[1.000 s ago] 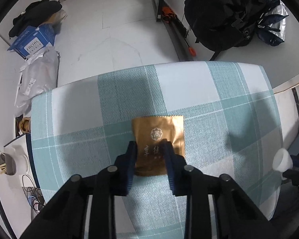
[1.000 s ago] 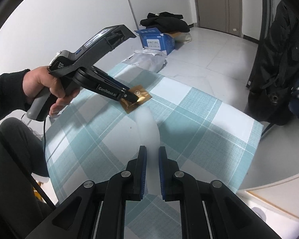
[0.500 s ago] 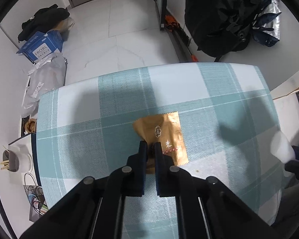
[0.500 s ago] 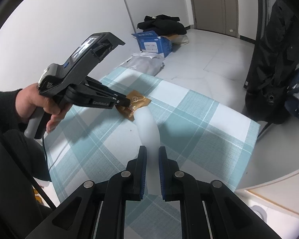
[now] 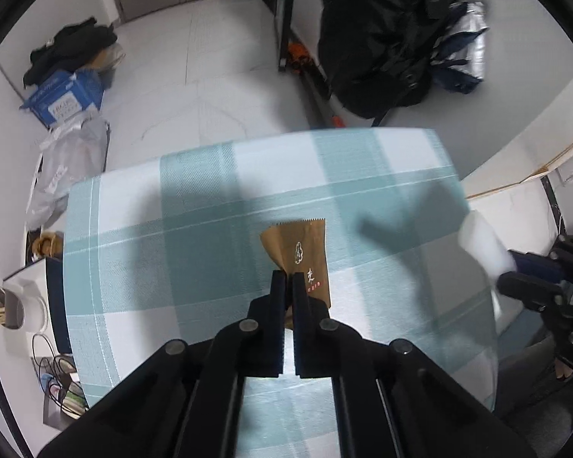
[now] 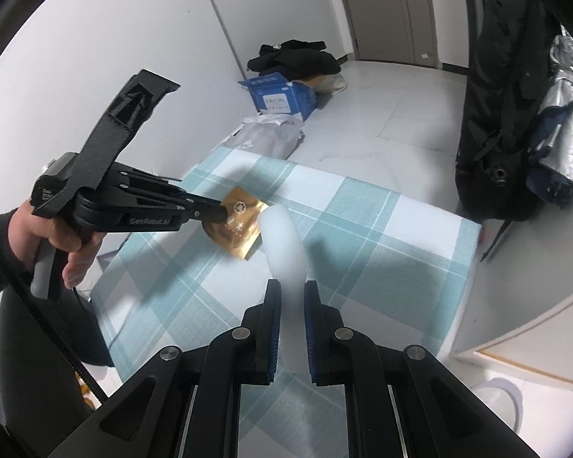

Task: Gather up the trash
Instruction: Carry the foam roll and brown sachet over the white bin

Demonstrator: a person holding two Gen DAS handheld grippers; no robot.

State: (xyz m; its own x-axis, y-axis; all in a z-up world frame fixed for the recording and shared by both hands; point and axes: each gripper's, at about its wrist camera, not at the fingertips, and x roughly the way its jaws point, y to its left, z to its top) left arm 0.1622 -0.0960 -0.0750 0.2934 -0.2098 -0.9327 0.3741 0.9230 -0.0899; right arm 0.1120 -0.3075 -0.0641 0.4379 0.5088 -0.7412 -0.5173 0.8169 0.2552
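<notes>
Pinching gold wrapper [image 5: 301, 252], left gripper [image 5: 289, 278] hides its near edge.

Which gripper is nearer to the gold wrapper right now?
Left. The left gripper is shut on the gold wrapper, pinching its near edge above the checked tablecloth. The right gripper holds a white translucent item off to the side, not touching the wrapper.

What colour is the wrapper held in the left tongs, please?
Golden brown wrapper with white print, clearest in the right wrist view.

The wrapper [image 5: 301, 252] looks like glossy gold foil; the tablecloth [image 5: 195, 252] is matt woven cloth; the gripper fingers [image 6: 273, 328] are matt black plastic.
</notes>
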